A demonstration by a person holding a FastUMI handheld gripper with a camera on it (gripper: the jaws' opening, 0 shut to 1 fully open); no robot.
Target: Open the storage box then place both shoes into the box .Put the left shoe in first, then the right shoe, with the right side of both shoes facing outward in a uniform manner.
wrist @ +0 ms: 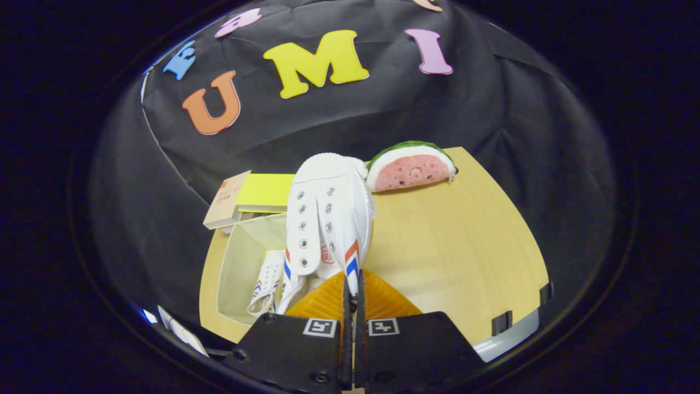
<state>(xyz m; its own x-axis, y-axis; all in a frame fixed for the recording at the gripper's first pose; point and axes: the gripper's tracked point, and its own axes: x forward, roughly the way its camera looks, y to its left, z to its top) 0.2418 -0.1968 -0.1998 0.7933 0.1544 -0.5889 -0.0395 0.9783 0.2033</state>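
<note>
Held shoe: a white canvas shoe (328, 219) with metal eyelets and red and blue chevron stripes on its side stands up from between the fingers, toe pointing away toward the booth wall.
Gripper: the gripper (353, 298) has its fingers drawn close together, both pressing on the thin side wall of the held shoe near the heel opening.
Storage box: a pale, open storage box (240, 257) sits on the table just ahead and to the left of the fingers; the held shoe hangs above its right edge.
Second shoe: another white shoe (266, 287) with the same stripes lies inside the box, low against its near wall; which side faces outward is hard to tell from this angle.
Box surroundings: a yellow pad (266, 191) and a tan card (225, 201) rest at the box's far rim.
Watermelon: a toy watermelon slice (410, 167) stands beyond the held shoe at the far table edge.
Table: a light wooden table (459, 257) carries everything.
</note>
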